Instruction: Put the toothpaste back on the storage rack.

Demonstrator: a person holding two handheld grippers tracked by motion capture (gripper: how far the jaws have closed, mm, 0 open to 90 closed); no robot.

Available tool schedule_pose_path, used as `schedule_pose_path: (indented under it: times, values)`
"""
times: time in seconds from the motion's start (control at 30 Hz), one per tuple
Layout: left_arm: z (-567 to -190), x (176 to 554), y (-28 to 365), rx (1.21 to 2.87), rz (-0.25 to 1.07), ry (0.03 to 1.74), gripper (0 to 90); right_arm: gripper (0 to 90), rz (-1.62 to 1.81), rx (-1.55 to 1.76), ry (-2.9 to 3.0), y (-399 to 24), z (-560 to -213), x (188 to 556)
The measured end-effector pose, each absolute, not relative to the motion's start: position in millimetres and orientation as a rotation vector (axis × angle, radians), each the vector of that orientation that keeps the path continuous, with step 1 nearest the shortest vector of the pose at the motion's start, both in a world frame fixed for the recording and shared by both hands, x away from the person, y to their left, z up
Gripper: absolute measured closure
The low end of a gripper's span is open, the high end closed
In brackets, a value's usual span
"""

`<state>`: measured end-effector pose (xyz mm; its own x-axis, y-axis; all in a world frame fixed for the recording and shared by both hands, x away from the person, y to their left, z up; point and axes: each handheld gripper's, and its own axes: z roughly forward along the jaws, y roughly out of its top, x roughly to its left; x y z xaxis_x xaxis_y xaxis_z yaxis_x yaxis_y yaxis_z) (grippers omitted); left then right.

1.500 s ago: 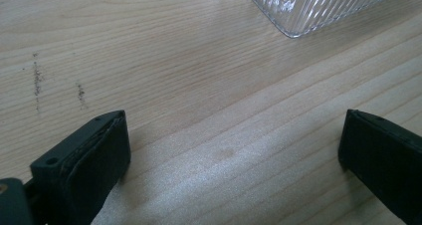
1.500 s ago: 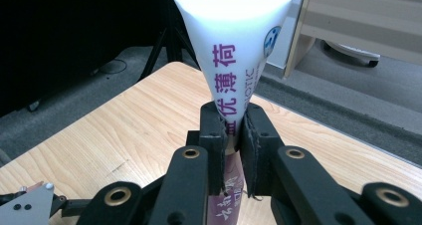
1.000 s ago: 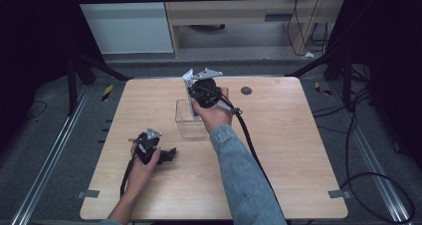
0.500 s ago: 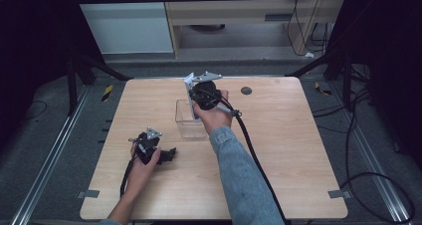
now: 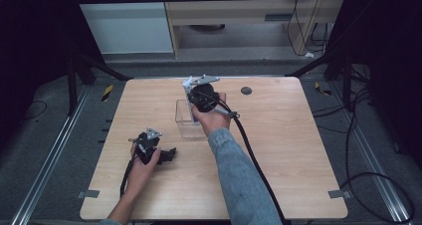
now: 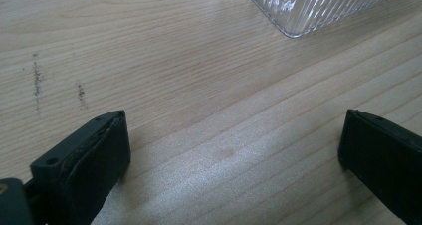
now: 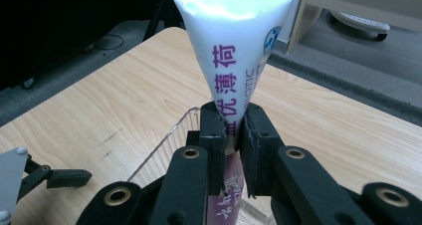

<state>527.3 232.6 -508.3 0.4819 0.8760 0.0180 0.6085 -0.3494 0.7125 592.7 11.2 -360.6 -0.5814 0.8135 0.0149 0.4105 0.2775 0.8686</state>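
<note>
My right hand-held gripper [image 7: 234, 130] had its two black jaws pinched tight on a white tube [image 7: 230, 56], flat crimped end pointing up out of the top of the shot. The tube had purple Chinese characters running down it, some pale lettering beside them, and a bit of blue logo near its right edge; below the jaws it turned dark purple. Right under the grip sat a clear plastic container [image 7: 164, 140], and I could see its curved rim on the light wooden tabletop [image 7: 99, 105]. Down in the bottom left corner my other hand-held gripper [image 7: 45, 177] was resting on the wood, grey plate and a black jaw poking in.
</note>
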Motion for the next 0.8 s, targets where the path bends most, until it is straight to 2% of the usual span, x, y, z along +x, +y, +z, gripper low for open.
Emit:
schedule_pose_path:
  times: [0.8]
  values:
    - [-508.4,527.4,232.6,2.083,0.534,1.221,0.0,80.8,1.236,1.099,2.151,18.6,-369.6,591.7]
